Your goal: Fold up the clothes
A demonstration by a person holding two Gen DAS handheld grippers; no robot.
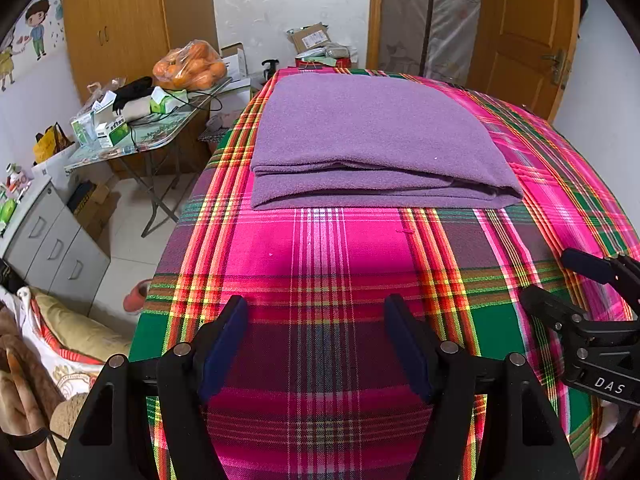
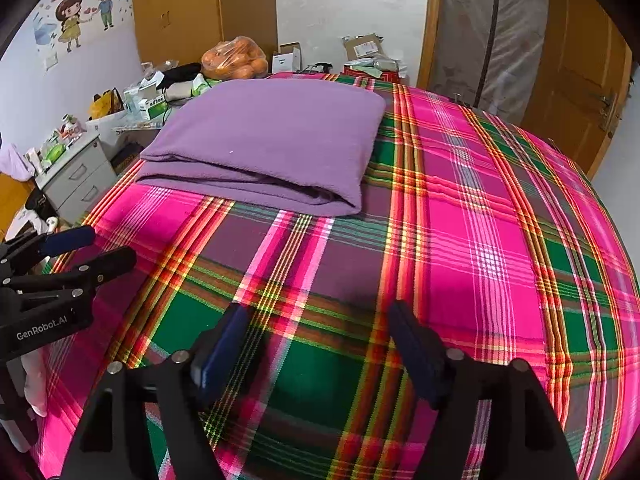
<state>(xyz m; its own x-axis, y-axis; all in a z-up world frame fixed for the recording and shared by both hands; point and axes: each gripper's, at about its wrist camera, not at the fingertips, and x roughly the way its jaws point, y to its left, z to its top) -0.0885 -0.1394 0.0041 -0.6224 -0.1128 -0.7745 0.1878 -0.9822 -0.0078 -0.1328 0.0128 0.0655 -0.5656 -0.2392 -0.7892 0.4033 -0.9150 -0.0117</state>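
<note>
A purple fleece garment [image 1: 360, 140] lies folded in a flat rectangle on the far part of the plaid-covered table [image 1: 320, 264]; its layered edge faces me. It also shows in the right wrist view [image 2: 272, 140], at the far left. My left gripper [image 1: 318, 308] is open and empty, low over the cloth well short of the garment. My right gripper [image 2: 318, 318] is open and empty, also short of the garment. Each gripper appears in the other's view: the right one [image 1: 560, 276] at the right edge, the left one [image 2: 104, 248] at the left edge.
The plaid cloth [image 2: 480, 240] covers the whole table. To the left stand a folding table [image 1: 132, 140] with boxes and a bag of oranges [image 1: 190, 66], and grey drawers [image 1: 52, 240]. Boxes [image 1: 316, 40] sit beyond the far edge. A wooden door [image 1: 524, 36] is at right.
</note>
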